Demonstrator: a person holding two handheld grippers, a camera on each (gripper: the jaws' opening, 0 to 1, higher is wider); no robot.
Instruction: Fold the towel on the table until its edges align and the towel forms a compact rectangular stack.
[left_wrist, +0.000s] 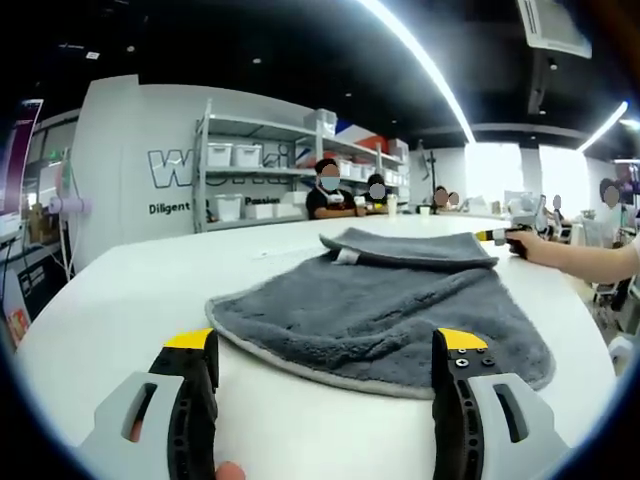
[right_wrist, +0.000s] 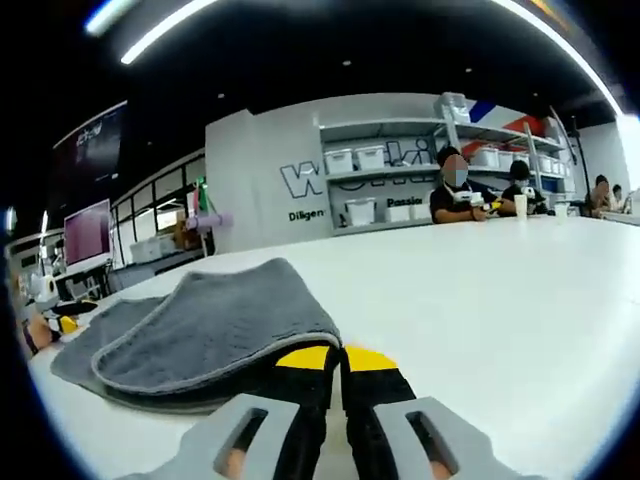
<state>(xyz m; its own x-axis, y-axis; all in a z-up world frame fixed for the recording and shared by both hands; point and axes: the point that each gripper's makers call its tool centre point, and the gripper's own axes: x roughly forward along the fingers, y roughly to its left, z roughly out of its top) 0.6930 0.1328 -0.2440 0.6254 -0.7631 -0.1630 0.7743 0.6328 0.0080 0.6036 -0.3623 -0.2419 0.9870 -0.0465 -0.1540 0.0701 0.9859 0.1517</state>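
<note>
— Where is the towel from your side?

— In the left gripper view the grey towel (left_wrist: 385, 315) lies on the white worktop (left_wrist: 130, 300), just ahead of my left gripper (left_wrist: 325, 362). Its far part is doubled back over itself, making a second layer toward one o'clock. The near hem curves between my two fingers (left_wrist: 190, 375) without touching them.

— And the left fingers?

— Spread wide apart, yellow tips up, nothing between them. They sit at the near edge of the worktop.

— The right side?

— My right gripper (right_wrist: 338, 365) has its fingers pressed together – the yellow tips meet with no gap that I can see. The towel's folded edge (right_wrist: 215, 335) lies against them at about eleven o'clock in the right gripper view, but I cannot tell whether any cloth is pinched in there. In the left gripper view that gripper shows far off at two o'clock, beside the towel's far corner, with a person's hand (left_wrist: 535, 245) behind it.

— Anything else around?

— Shelving (right_wrist: 400, 185) with white bins stands against the back wall, and seated people (right_wrist: 458, 195) are at the far end.
</note>
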